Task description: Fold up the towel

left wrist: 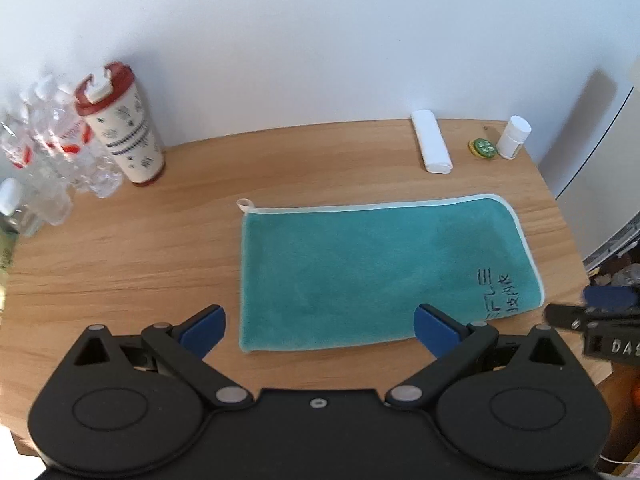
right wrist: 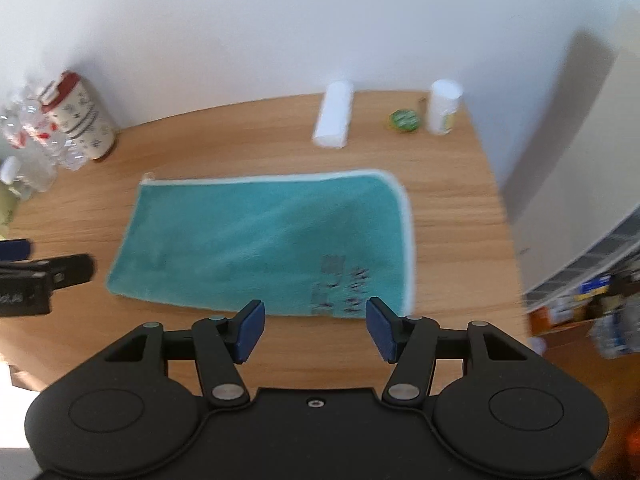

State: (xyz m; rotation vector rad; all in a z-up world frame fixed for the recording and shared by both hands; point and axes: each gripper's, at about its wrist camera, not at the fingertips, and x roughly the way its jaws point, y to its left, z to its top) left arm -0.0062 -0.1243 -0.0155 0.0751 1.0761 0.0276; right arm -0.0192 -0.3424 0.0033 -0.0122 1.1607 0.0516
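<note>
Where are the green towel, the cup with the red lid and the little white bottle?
green towel (left wrist: pixel 360 268), left wrist view, middle of the cloth.
cup with the red lid (left wrist: pixel 128 136), left wrist view, patterned side of the cup.
little white bottle (left wrist: pixel 513 138), left wrist view, its white body.

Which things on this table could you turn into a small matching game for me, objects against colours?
Things:
1. towel
2. tumbler lid
3. small bottle
4. bottle cap

Colours:
A. white
B. green and yellow
C. teal with a pale border
D. red

Pairs: 1-C, 2-D, 3-A, 4-B
</note>
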